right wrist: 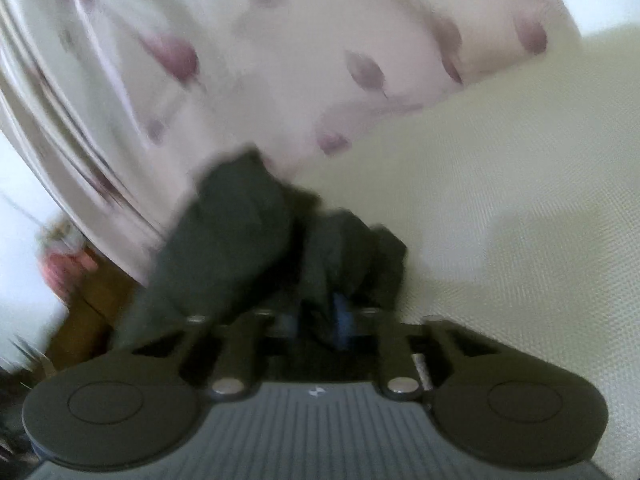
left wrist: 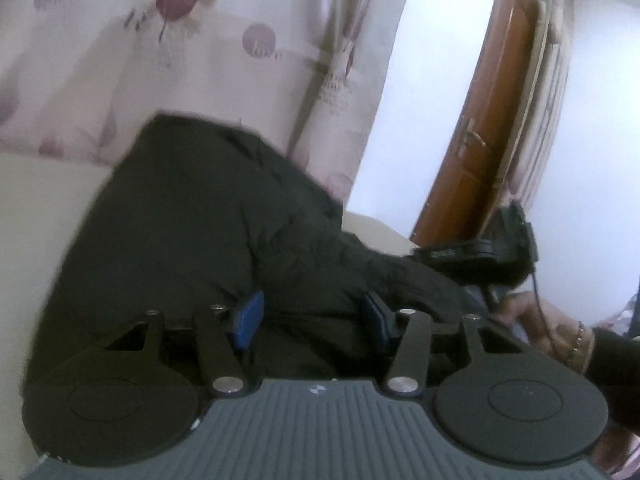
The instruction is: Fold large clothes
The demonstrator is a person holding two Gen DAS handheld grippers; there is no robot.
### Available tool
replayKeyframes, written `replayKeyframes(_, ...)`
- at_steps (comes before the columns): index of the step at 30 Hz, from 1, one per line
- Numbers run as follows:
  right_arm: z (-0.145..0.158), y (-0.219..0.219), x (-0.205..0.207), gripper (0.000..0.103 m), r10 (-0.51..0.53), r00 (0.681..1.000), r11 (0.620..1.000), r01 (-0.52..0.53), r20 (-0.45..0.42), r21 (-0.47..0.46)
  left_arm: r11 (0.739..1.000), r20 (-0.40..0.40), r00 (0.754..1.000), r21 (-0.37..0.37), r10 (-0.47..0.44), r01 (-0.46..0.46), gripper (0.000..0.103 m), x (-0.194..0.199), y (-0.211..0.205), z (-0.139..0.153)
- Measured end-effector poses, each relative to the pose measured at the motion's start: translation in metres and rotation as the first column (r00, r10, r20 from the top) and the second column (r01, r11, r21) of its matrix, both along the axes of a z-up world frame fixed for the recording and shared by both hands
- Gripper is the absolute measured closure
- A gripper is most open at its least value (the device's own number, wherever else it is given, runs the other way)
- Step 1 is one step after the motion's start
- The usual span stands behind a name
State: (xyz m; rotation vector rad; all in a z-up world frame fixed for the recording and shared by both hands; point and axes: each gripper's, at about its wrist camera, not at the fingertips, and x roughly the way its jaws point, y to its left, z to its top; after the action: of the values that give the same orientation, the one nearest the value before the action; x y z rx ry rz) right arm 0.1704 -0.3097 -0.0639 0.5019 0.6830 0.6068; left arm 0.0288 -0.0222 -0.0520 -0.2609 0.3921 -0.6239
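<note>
A bulky dark-green padded jacket (left wrist: 192, 232) lies heaped on a cream textured mattress surface (right wrist: 520, 200), against a pale curtain printed with mauve leaves (left wrist: 120, 40). The left gripper (left wrist: 312, 320) stands wide apart, its blue pads (left wrist: 249, 320) straddling a fold of the jacket without pinching it. The right gripper (right wrist: 320, 320) is blurred — its blue pads (right wrist: 341, 322) sit close together with dark jacket fabric bunched between them, clamped on the cloth. In the left view a brown wooden door (left wrist: 480, 140) stands beyond — the person's right hand (left wrist: 536, 320) shows near it.

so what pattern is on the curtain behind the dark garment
Pale curtain with purple leaf and round blotch prints, clearest in the left wrist view.
</note>
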Motion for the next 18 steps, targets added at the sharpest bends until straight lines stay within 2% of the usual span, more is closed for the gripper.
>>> replayKeyframes(2,-0.001,0.014,0.005,0.091,0.019,1.000,0.999,-0.018,0.019,-0.028,1.000,-0.015,1.000,-0.028,-0.006,0.005,0.050,0.003,0.004,-0.006)
replayKeyframes(7,0.020,0.040,0.025,0.091,0.047,0.991,0.998,-0.052,0.126,0.036,0.996,-0.046,0.998,-0.074,-0.043,0.039,0.050,0.011,0.007,-0.011)
replayKeyframes(8,0.017,0.041,0.031,0.091,0.045,0.991,0.998,-0.049,0.126,0.027,0.995,-0.046,0.998,-0.083,-0.053,0.049,0.050,0.009,0.008,-0.014)
replayKeyframes(10,-0.008,0.038,0.042,0.091,0.002,0.997,0.999,0.001,0.072,-0.047,0.995,-0.032,0.997,-0.073,-0.068,0.066,0.050,0.006,0.005,-0.016)
replayKeyframes(11,-0.024,0.029,0.044,0.092,-0.015,0.999,1.000,0.015,0.029,-0.024,0.995,-0.025,0.997,-0.064,-0.073,0.071,0.048,0.004,0.003,-0.017)
replayKeyframes(13,-0.039,0.010,0.038,0.090,-0.050,0.999,0.996,0.051,-0.012,0.078,0.996,-0.012,0.997,-0.039,-0.077,0.077,0.048,0.002,0.000,-0.019)
replayKeyframes(16,-0.028,-0.014,0.014,0.082,-0.142,0.990,0.980,0.138,0.015,0.146,0.996,-0.013,0.997,-0.048,-0.078,0.077,0.047,0.003,-0.001,-0.022)
replayKeyframes(18,-0.007,-0.024,-0.005,0.080,-0.154,0.986,0.974,0.140,0.065,0.178,0.996,-0.007,0.997,-0.040,-0.077,0.076,0.047,0.002,-0.001,-0.022)
